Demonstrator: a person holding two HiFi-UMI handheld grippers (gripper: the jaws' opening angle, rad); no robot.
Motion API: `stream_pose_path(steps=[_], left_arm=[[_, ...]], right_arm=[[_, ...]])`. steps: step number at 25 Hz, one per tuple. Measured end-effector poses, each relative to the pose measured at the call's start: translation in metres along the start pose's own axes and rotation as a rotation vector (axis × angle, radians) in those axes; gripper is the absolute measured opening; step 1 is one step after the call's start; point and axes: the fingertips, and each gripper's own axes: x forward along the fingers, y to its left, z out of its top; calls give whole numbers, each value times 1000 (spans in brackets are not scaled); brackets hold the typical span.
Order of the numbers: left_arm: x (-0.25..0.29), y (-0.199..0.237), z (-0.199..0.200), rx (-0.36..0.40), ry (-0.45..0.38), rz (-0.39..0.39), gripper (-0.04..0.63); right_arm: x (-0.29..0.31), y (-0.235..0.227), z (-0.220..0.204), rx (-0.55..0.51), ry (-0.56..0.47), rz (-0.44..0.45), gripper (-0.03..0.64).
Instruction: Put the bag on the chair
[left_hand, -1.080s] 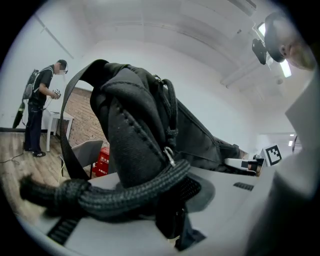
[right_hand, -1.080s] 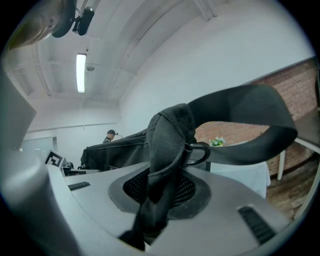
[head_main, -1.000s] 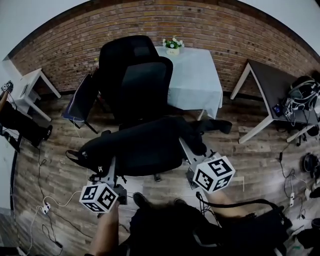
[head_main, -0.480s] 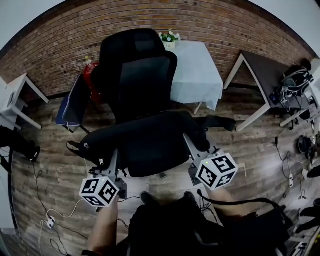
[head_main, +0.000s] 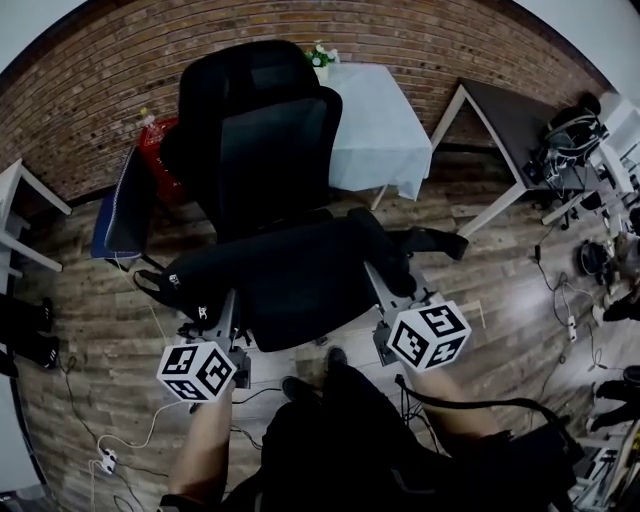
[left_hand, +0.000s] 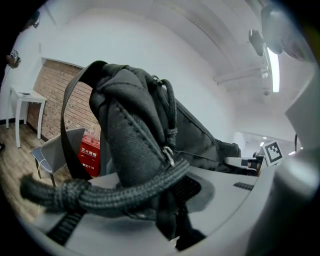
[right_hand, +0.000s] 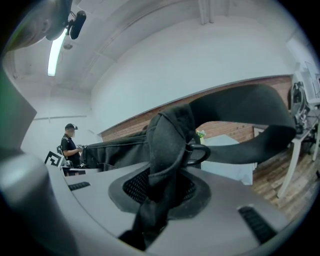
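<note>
A: So, where's the bag sitting right now?
B: The black backpack (head_main: 290, 280) is hanging lengthwise between both tools, right over the seat of the black office chair (head_main: 262, 150). It's hiding the seat from the head view, so I'm not able to tell whether it's touching the cushion or floating just above it
A: Grips?
B: Left gripper (head_main: 226, 318) is clamping a fold of fabric at one end, jaws narrow, and a braided cord (left_hand: 115, 192) is draping across them. Right gripper (head_main: 380, 290) is pinching a bunched fold at the other end the same way, with the padded shoulder strap (right_hand: 240, 112) arching off to the side
A: Which step?
B: I'm reading it as the placing step: the carry is looking mostly done, and the backpack is lining up across the seat in front of the backrest
A: Next?
B: Probably lowering both ends together until the seat is taking the weight, then opening both jaws. The backpack is looking wider than the seat, so I'd be centring it first, otherwise one end is risking tipping off
</note>
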Motion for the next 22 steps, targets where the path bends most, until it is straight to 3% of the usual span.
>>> stream_pose_path(steps=[12,22], left_arm=[[56,32,-31,-11,111,45,95],[96,61,-53,-30,156,89,95]], right_arm=[[59,-41,-34,60,86,-3,86],[111,-70,-56,68,139,2,86]])
